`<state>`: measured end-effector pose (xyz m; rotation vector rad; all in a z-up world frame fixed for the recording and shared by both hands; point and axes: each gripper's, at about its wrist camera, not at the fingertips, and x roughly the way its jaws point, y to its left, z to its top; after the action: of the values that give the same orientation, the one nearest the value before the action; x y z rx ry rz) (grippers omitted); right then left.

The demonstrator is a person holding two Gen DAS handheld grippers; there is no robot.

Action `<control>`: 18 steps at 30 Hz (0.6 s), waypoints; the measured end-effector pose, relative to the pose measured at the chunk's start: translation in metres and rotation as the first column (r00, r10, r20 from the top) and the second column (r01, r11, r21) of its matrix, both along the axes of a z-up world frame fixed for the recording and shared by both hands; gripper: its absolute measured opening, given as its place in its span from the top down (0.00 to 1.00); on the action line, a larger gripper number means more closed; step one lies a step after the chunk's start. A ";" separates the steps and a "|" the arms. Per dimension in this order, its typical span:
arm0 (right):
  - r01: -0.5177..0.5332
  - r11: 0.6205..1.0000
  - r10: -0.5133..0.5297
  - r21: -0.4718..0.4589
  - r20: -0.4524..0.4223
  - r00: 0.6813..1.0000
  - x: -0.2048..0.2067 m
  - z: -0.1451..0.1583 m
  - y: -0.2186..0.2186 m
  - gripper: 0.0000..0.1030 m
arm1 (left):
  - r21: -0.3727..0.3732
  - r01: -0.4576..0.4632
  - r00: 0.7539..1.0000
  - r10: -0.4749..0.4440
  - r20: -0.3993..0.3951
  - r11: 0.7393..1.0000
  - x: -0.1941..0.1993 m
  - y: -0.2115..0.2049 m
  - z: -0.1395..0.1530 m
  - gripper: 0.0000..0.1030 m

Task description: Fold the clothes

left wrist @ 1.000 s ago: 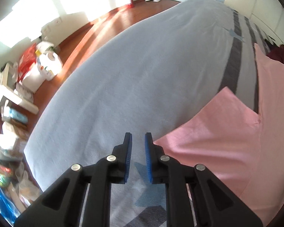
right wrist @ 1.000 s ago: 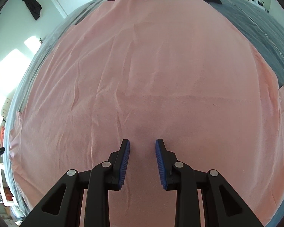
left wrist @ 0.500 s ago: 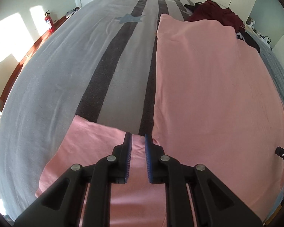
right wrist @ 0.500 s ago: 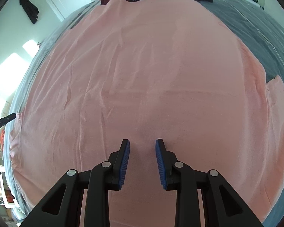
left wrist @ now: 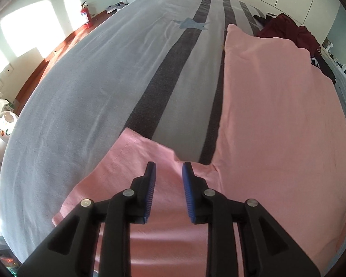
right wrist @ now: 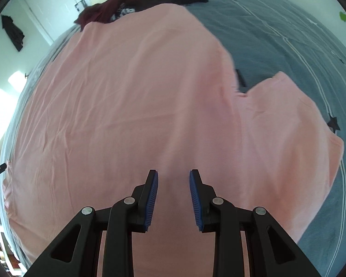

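A pink T-shirt lies spread flat on the bed, its body running away from me. Its left sleeve lies out to the side over the grey cover. My left gripper is open and empty, just above the base of that sleeve. In the right wrist view the shirt fills most of the frame, with its right sleeve spread to the right. My right gripper is open and empty above the shirt's near middle.
The bed has a grey cover with dark stripes and a blue-grey half. Dark red and black clothes are piled at the far end. A fire extinguisher and bags stand on the floor at left.
My left gripper has swung from the bare cover over onto the left sleeve and its jaws have opened wider. My right gripper has shifted right, so the right sleeve now shows.
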<state>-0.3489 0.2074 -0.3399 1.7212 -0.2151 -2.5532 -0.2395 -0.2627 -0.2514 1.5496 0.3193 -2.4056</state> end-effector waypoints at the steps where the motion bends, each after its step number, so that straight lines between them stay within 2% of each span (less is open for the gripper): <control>1: 0.024 1.000 -0.024 0.014 -0.008 1.000 -0.001 0.001 0.012 0.72 | 0.009 0.000 1.000 0.000 -0.002 1.000 0.003 0.006 0.003 0.76; 3: 0.075 0.997 -0.074 0.037 -0.024 0.997 0.000 0.003 0.039 0.66 | 0.022 0.006 1.000 -0.006 -0.003 1.000 0.006 0.020 0.008 0.76; 7: 0.190 0.978 -0.188 0.086 -0.039 0.981 0.007 0.012 0.115 0.65 | 0.057 0.015 1.000 -0.014 -0.003 0.998 -0.006 0.058 -0.003 0.75; 11: 0.315 0.948 -0.314 0.042 -0.008 0.949 0.023 0.010 0.192 0.59 | 0.077 0.039 0.999 -0.039 0.009 0.996 -0.015 0.082 -0.017 0.75; 15: 0.389 0.921 -0.388 -0.011 0.042 0.921 0.023 -0.008 0.229 0.59 | 0.075 0.073 0.997 -0.074 0.016 0.995 -0.021 0.101 -0.017 0.75; 18: 0.395 0.918 -0.394 -0.032 0.048 0.918 0.017 -0.016 0.234 0.59 | 0.066 0.089 0.996 -0.090 0.022 0.994 -0.024 0.108 -0.016 0.75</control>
<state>-0.3318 0.4413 -0.3555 1.8800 -0.6790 -2.7527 -0.2631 -0.1551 -0.2671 1.6538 0.3331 -2.4647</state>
